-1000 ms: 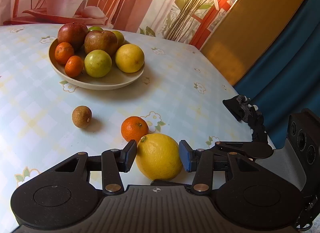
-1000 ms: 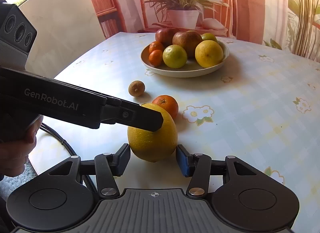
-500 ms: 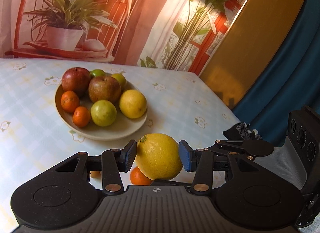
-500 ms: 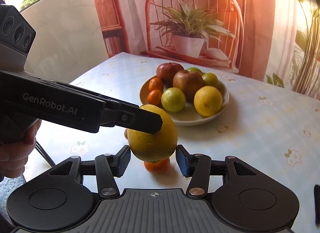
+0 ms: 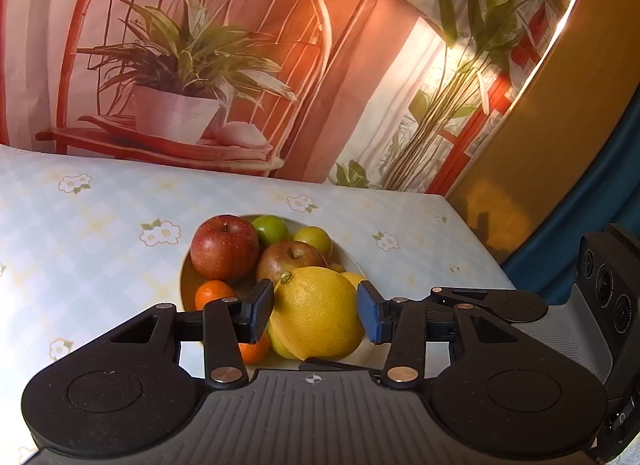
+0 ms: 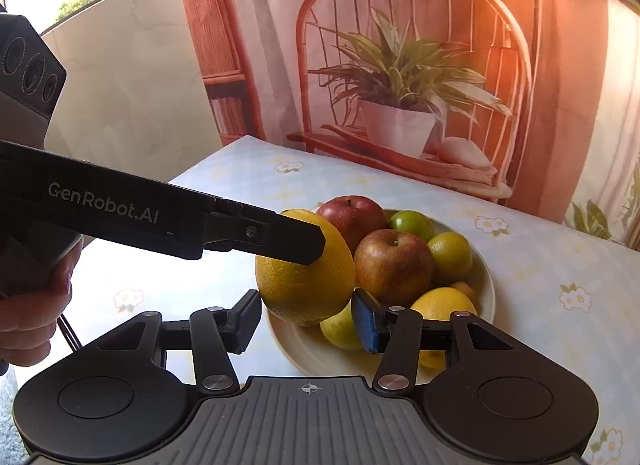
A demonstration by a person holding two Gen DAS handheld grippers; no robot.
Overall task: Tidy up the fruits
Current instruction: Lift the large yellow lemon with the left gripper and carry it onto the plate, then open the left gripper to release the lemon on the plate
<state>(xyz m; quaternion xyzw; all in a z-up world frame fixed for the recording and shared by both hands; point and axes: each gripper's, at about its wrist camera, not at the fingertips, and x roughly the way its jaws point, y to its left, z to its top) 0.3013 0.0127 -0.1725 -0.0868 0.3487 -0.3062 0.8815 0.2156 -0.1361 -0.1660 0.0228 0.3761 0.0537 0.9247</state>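
Yellow citrus, red apple, green limes, cream bowl, pale blue checked floral tablecloth

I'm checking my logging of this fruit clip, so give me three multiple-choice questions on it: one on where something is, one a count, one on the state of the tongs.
1. Where is the big yellow citrus?
A. Lying on the tablecloth
B. Held up over the bowl
C. On the chair seat

2. How many apples are in the bowl?
A. One
B. Two
C. Four

3. What state are the right tongs in?
A. Open, holding nothing
B. Shut on an apple
C. Shut on a tangerine

Answers:
1 B: the left tongs clamp it from both sides, off the table, with the bowl's edge beneath it.
2 B: one red apple and one browner apple sit side by side.
3 A: their pads stand apart and nothing is gripped between them.
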